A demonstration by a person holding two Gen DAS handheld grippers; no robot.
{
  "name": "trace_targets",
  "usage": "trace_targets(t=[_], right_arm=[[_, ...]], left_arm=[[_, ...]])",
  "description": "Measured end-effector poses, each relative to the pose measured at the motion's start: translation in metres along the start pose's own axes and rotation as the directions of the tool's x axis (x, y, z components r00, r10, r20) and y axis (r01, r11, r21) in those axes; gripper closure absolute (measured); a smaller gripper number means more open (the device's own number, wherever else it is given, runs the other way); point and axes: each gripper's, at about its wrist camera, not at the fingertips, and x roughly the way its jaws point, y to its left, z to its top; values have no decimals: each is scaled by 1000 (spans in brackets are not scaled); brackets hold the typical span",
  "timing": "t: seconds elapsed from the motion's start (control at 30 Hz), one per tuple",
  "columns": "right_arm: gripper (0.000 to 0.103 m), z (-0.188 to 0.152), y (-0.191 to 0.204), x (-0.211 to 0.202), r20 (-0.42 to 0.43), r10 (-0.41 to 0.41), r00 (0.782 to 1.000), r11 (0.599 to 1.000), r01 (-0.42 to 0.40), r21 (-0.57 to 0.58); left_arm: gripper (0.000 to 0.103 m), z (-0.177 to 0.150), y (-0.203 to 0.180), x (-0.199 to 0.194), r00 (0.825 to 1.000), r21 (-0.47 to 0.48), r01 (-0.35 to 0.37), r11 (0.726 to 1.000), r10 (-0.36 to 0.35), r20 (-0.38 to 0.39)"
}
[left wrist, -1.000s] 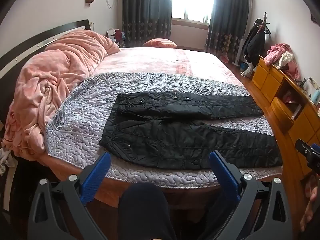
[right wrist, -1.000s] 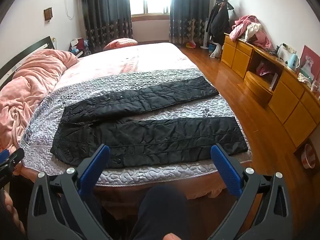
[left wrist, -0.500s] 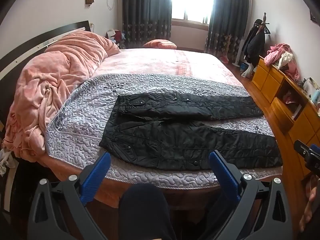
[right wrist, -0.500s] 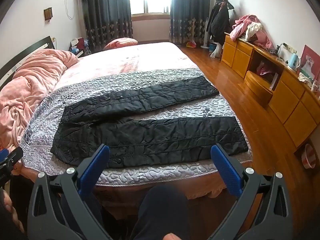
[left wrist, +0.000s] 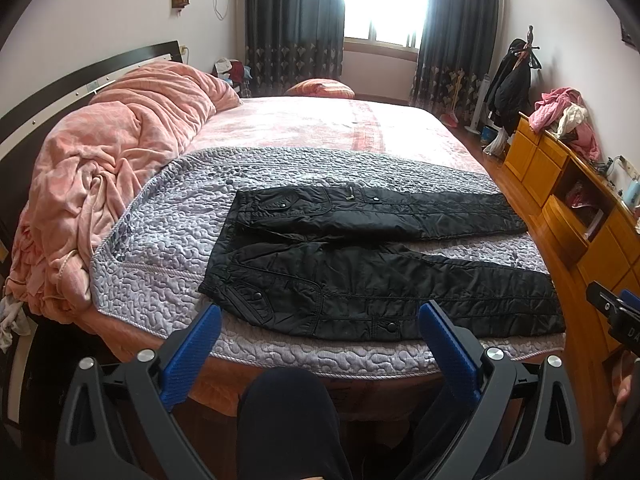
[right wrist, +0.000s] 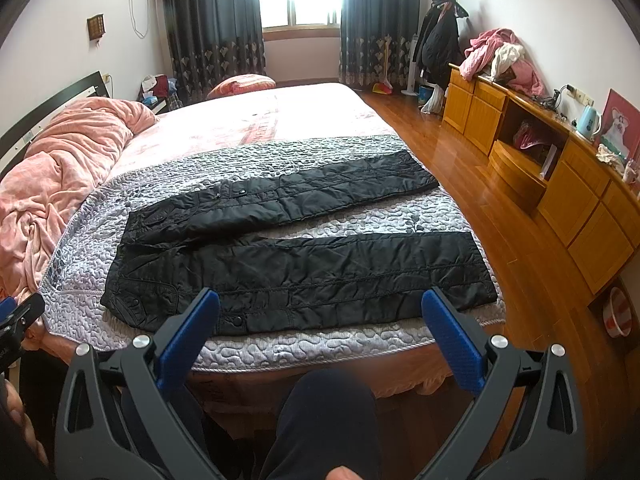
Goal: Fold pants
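Observation:
Black quilted pants (left wrist: 360, 276) (right wrist: 304, 268) lie flat on a grey quilted cover (left wrist: 168, 240) (right wrist: 256, 344) at the near end of the bed. The waist points left and both legs spread to the right, split in a V. My left gripper (left wrist: 320, 332) hangs open just short of the bed's edge, below the waist and hip. My right gripper (right wrist: 320, 320) is open too, in front of the near leg. Neither touches the cloth. A person's dark-clad knee (left wrist: 288, 420) (right wrist: 328, 420) shows between the fingers.
A crumpled pink duvet (left wrist: 112, 168) fills the bed's left side by the dark headboard (left wrist: 60, 84). Yellow wooden cabinets (right wrist: 560, 184) with piled clothes line the right wall, with wooden floor (right wrist: 472, 176) between them and the bed. A coat rack (right wrist: 440, 40) stands by the curtains.
Both grippers have edged very slightly towards the bed. The pants lie as before and both grippers stay open.

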Motion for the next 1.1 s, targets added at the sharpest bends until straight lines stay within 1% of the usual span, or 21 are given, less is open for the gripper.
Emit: trace_targets(t=[0.3, 0.33, 0.37, 0.6, 1.1], right_arm=[[2, 0, 0, 0, -4, -2, 1000, 1000, 2, -1], [2, -1, -1, 1, -5, -1, 1000, 1000, 1, 0], [2, -1, 0, 2, -7, 0, 1000, 1000, 0, -1], [2, -5, -1, 3, -5, -2, 1000, 1000, 2, 4], [2, -1, -4, 4, -13, 2, 1000, 1000, -2, 8]], left_arm=[[4, 0, 0, 0, 1000, 0, 0, 1000, 0, 0], [4, 10, 2, -5, 1000, 0, -1, 1000, 1, 0], [4, 12, 3, -9, 1000, 0, -1, 1000, 1, 0], [4, 12, 3, -9, 1000, -1, 0, 1000, 0, -1], [4, 11, 2, -10, 1000, 0, -2, 1000, 2, 0]])
